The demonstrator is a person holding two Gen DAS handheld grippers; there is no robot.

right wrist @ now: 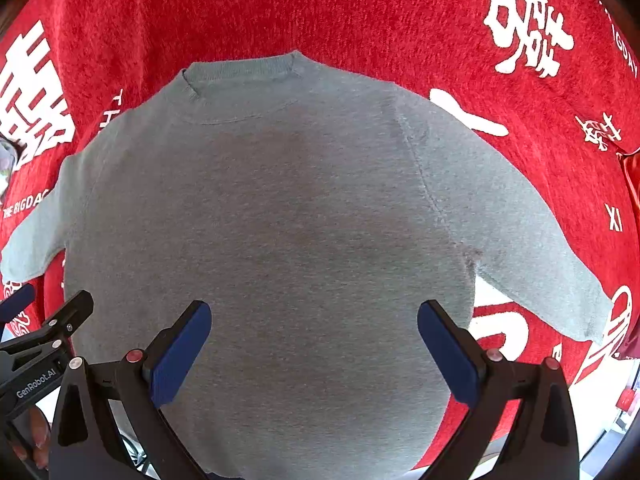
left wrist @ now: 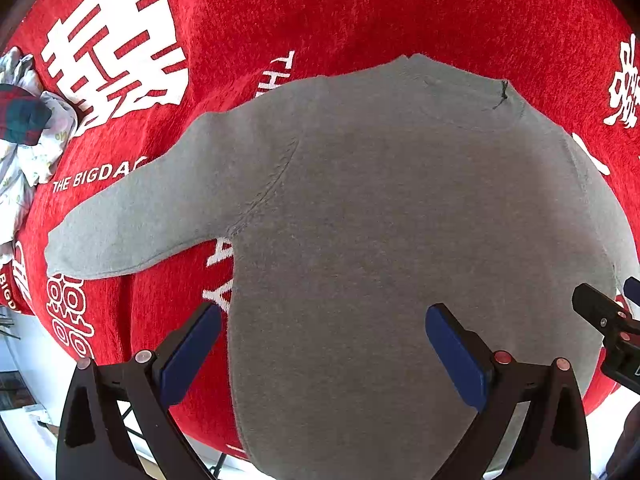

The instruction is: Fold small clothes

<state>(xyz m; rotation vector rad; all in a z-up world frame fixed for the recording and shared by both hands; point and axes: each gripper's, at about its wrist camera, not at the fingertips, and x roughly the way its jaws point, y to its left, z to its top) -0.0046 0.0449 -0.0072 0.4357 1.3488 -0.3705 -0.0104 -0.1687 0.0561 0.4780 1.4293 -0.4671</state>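
A small grey sweatshirt lies flat on the red cloth, collar away from me, both sleeves spread out. Its left sleeve reaches out to the left. In the right wrist view the grey sweatshirt fills the middle and its right sleeve slants down to the right. My left gripper hovers open over the lower left part of the body, nothing between its blue pads. My right gripper hovers open over the lower middle of the body. Each gripper shows at the edge of the other's view.
A red cloth with white lettering covers the table. A heap of other small clothes, patterned white and dark plaid, sits at the far left. The table's near edge and a pale floor show at the lower left.
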